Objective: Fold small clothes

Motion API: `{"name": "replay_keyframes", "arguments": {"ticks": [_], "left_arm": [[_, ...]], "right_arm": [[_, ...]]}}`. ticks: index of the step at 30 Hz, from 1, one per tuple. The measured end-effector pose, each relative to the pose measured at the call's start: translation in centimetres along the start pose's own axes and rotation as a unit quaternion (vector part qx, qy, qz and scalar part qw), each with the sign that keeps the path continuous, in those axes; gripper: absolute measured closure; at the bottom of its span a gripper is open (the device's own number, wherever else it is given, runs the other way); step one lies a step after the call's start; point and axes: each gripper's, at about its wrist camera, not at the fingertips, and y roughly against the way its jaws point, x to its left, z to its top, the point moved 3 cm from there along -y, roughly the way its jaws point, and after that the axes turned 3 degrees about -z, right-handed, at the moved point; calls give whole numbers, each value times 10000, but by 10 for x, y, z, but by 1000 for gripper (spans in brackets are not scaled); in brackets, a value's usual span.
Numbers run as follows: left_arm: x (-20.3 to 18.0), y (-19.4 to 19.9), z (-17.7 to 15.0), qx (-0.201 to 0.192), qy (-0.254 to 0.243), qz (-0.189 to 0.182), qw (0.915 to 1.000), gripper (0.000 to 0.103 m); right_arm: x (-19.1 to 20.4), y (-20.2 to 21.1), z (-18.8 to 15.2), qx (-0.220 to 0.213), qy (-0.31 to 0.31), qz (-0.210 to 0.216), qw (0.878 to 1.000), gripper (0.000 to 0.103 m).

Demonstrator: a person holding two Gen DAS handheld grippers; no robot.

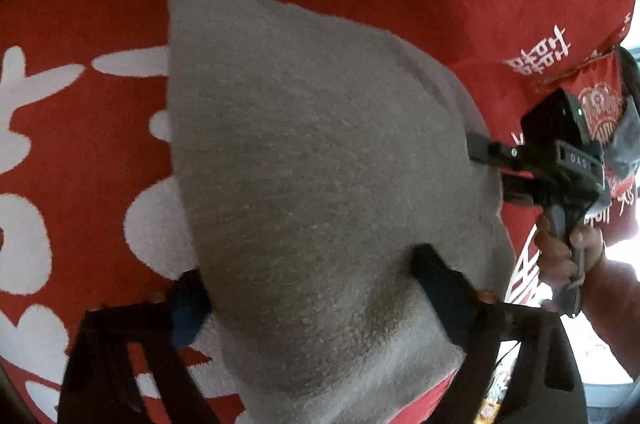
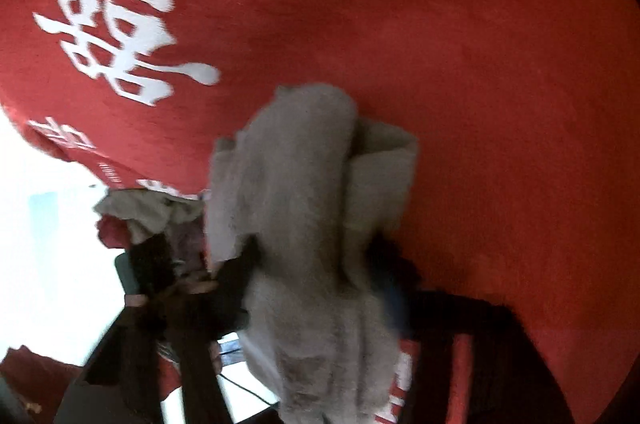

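Observation:
A small grey fleece cloth (image 1: 320,151) is held up over a red cloth with white characters (image 1: 100,23). My left gripper (image 1: 308,288) is shut on the cloth's near edge, one finger on each side of the fabric. My right gripper (image 1: 496,163) shows at the right in the left wrist view, shut on the cloth's right edge. In the right wrist view the grey cloth (image 2: 304,224) hangs bunched and folded between my right gripper's fingers (image 2: 312,272), and the view is blurred.
The red cloth (image 2: 440,43) covers the surface under both grippers. A heap of other small clothes (image 2: 152,216) lies at the red cloth's edge on the left. A bright floor (image 2: 48,244) lies beyond that edge.

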Motion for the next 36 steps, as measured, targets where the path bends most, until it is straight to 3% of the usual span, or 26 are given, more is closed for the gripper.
{"name": "replay_keyframes", "arguments": {"ticks": [2,4,7,9,10,11,13,14,16,19,22,24,26,29,36], "left_arm": [[4,11,-1,-81,65,-77,9999,41],[5,22,-2,-159,44,-131,9998,52],[3,35,-8,-226,-133,-88,9996,55],[5,32,-12,-177,-167,96,9997,49],[7,31,-13,-178,-146,205,9995,39],[9,29,-13,-197,-155,286,9993,28],[15,28,-12,-206,-226,346,9989,17],[19,27,-12,-184,-244,312,9990,14],[26,26,-12,-125,-213,85,9997,12],[34,21,-8,-72,-70,-195,9998,10],[22,14,-2,-63,-179,-233,9995,10],[12,12,-3,-58,-333,-187,9993,21],[9,19,-5,-179,-335,-23,9993,38],[23,44,-9,-296,-63,-260,9992,58],[21,109,-31,-474,-99,-376,9981,58]], "right_arm": [[7,2,-3,-113,14,10,9999,69],[16,5,-8,-220,5,160,9996,71],[29,11,-15,-324,-59,455,9984,73],[33,11,-20,-340,-22,292,9990,72],[32,12,-20,-376,-18,88,9993,69],[29,14,-19,-450,-40,-134,9989,62],[22,18,-16,-421,83,-452,9981,45],[18,18,-15,-291,192,-526,9980,37],[11,13,-18,-17,325,-585,9978,36],[-1,10,-15,124,341,-312,9989,36],[-3,2,-5,88,282,153,9994,36],[1,-11,-1,233,236,175,9993,51],[6,-14,-2,217,107,189,9995,56],[17,1,-12,92,7,426,9990,60],[69,21,-55,13,-49,791,9969,60]]}}
